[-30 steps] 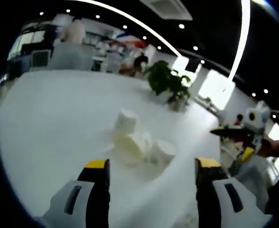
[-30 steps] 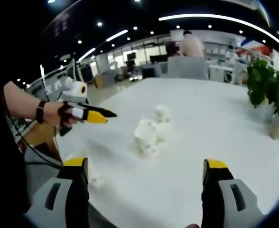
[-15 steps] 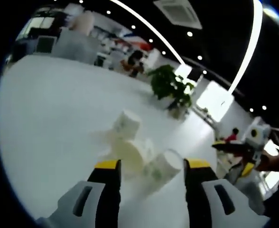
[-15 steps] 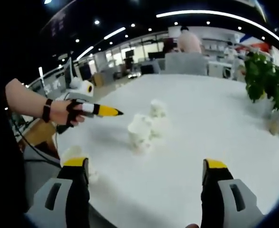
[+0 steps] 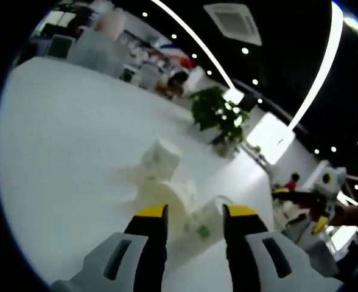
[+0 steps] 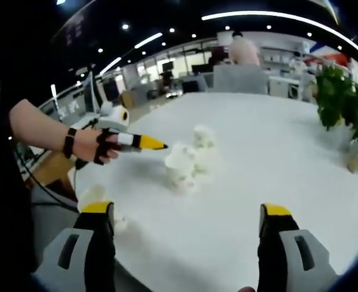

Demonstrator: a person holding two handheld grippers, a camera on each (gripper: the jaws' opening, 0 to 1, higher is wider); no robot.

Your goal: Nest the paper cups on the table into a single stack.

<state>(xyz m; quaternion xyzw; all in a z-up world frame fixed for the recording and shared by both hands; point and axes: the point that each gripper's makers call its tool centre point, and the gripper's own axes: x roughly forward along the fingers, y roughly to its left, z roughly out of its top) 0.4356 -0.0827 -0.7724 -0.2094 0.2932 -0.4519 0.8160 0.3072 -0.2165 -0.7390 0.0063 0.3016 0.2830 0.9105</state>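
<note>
1. Cups: a loose cluster near the middle of the white counter (image 6: 288,182). In the left gripper view, an upright cup (image 5: 159,159) stands at the back, a tipped cup (image 5: 167,198) lies in front of it, and a near cup (image 5: 204,220) with green print lies on its side. In the right gripper view the same cluster (image 6: 185,164) is well apart from that camera.
2. Left hand-held gripper (image 5: 195,220): jaws narrow, flanking the near cup. Contact is hidden by the yellow tips, so I cannot tell if it is gripped.
3. Right hand-held gripper (image 6: 188,219): jaws wide, holding nothing, low over the counter's near part.
4. Plant (image 6: 344,103) sits at the counter's far side, away from the cups.
5. Risk: the near cup lies on its side, so closing off-centre could crush the paper wall or squirt it out. It lies just beside the tipped cup; a nudge may roll both.
6. Risk: blur hides the rims, so judging the nesting direction is uncertain.
7. Change since 1 s ago: left jaws have closed in from wide to narrow and advanced onto the near cup. Right jaws unchanged. Cups appear unmoved.
</note>
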